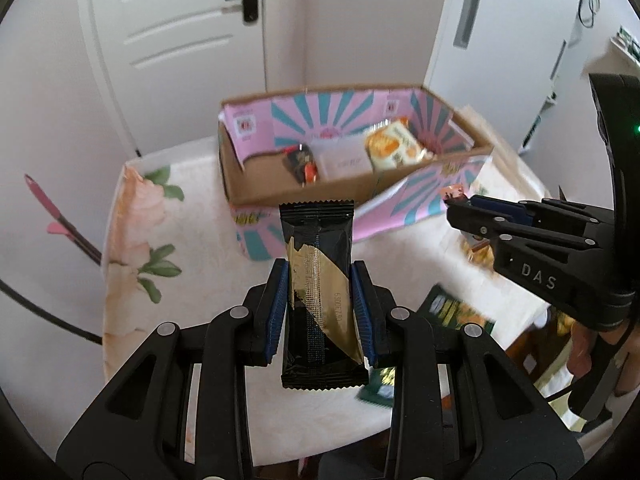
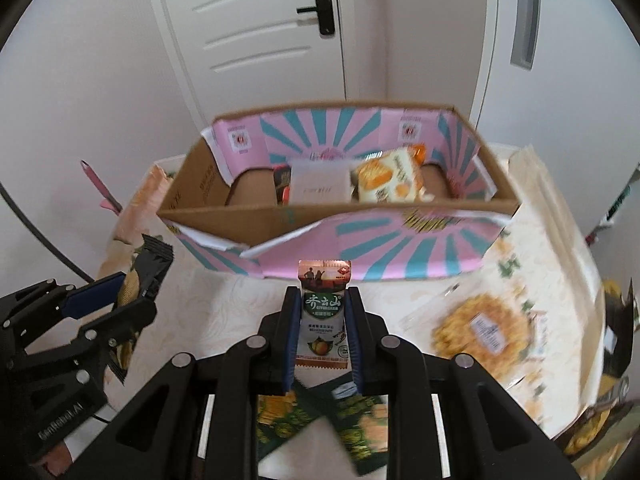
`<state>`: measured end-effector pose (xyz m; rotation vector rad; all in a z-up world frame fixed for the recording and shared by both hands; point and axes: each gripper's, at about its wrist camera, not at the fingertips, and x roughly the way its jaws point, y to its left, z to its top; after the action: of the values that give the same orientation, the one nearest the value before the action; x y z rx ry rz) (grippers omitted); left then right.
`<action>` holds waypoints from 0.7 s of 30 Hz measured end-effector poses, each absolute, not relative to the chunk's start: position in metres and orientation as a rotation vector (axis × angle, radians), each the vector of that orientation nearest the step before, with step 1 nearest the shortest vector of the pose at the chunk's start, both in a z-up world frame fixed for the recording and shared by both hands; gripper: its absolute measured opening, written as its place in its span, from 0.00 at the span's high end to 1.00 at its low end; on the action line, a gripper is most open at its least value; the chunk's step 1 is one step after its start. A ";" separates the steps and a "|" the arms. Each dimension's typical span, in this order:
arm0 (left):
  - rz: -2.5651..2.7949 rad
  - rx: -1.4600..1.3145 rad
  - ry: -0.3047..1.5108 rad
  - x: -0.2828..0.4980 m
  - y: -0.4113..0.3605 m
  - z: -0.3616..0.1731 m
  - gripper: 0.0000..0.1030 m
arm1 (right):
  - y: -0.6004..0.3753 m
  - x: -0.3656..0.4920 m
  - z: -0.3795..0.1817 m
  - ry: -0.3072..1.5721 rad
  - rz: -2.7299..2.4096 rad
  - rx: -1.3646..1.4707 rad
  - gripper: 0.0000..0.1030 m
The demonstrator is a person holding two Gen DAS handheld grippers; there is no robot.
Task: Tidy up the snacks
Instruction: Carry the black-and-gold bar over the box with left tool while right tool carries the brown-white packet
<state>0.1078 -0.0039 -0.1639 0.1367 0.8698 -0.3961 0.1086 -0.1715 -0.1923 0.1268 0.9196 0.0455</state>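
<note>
My left gripper (image 1: 320, 276) is shut on a black and gold snack bar (image 1: 320, 280), held upright above the table in front of the pink and teal cardboard box (image 1: 400, 208). My right gripper (image 2: 323, 300) is shut on a small white and green snack packet (image 2: 323, 316), also in front of the box (image 2: 360, 248). The box holds a yellow cracker pack (image 2: 390, 178), a white pack (image 2: 320, 186) and a dark red pack (image 1: 300, 164). Each gripper shows in the other's view, the right gripper (image 1: 456, 204) at the right and the left gripper (image 2: 120, 292) at the left.
A floral tablecloth (image 1: 132, 240) covers the table. Green snack packets (image 2: 320, 416) lie below my right gripper. A clear pack of yellow round crackers (image 2: 484, 328) lies at the right. A white door (image 2: 260, 28) and walls stand behind the box.
</note>
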 end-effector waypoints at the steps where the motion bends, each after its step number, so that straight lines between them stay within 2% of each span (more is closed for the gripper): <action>1: -0.384 0.129 0.858 0.107 -0.009 -0.157 0.73 | -0.178 0.108 -0.187 0.911 0.055 0.123 0.81; 12: -0.307 0.033 0.762 0.150 -0.047 -0.109 0.73 | -0.234 0.138 -0.140 0.793 0.169 0.074 0.80; 21: -0.303 -0.001 0.842 0.224 -0.040 -0.111 0.73 | -0.247 0.184 -0.126 0.784 0.176 0.082 0.80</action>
<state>0.2241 -0.0404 -0.1110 -0.0007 0.8421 -0.3025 0.1838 -0.2470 -0.1258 0.0824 0.7839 0.1762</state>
